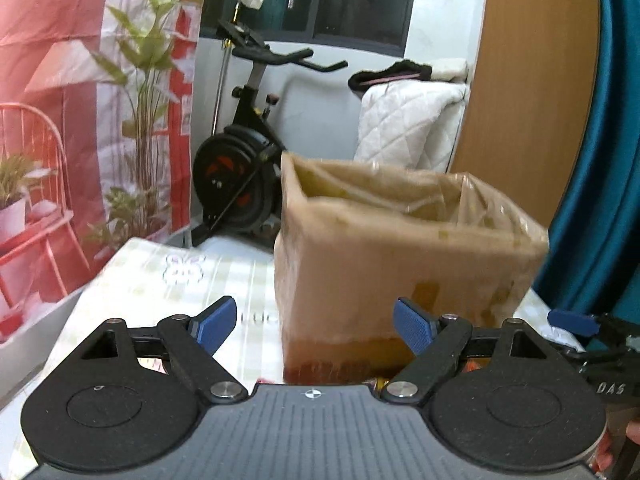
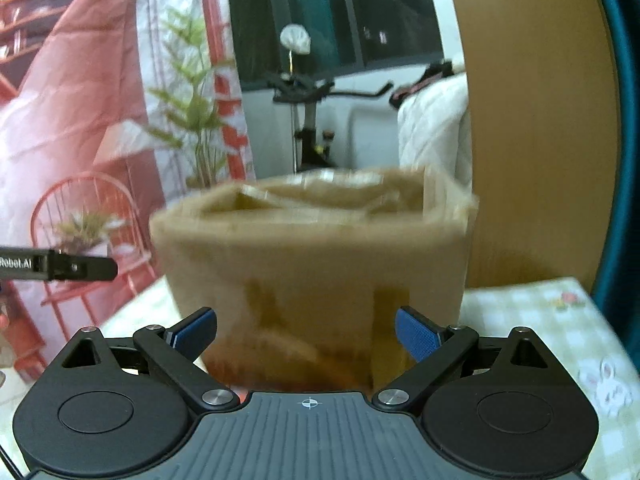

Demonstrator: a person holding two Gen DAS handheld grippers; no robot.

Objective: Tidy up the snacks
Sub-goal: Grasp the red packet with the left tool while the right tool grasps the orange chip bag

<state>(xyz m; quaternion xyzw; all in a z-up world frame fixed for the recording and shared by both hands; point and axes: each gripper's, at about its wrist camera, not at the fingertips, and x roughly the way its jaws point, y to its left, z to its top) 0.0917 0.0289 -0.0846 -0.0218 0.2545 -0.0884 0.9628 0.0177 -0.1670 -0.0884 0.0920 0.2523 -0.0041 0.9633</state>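
A brown cardboard box lined with a clear plastic bag stands on the checked tablecloth, its top open. My left gripper is open just in front of the box, nothing between its blue pads. My right gripper is open too, close before the same box, with nothing between its pads. Red and orange shapes show low at the box's base, too blurred to identify. A blue-padded finger of the right gripper shows at the right edge. A black finger of the left gripper shows at the left.
Behind the table stand an exercise bike and a white quilt. A wooden panel and a teal curtain rise at the right. A red printed backdrop hangs at the left. Tablecloth shows right of the box.
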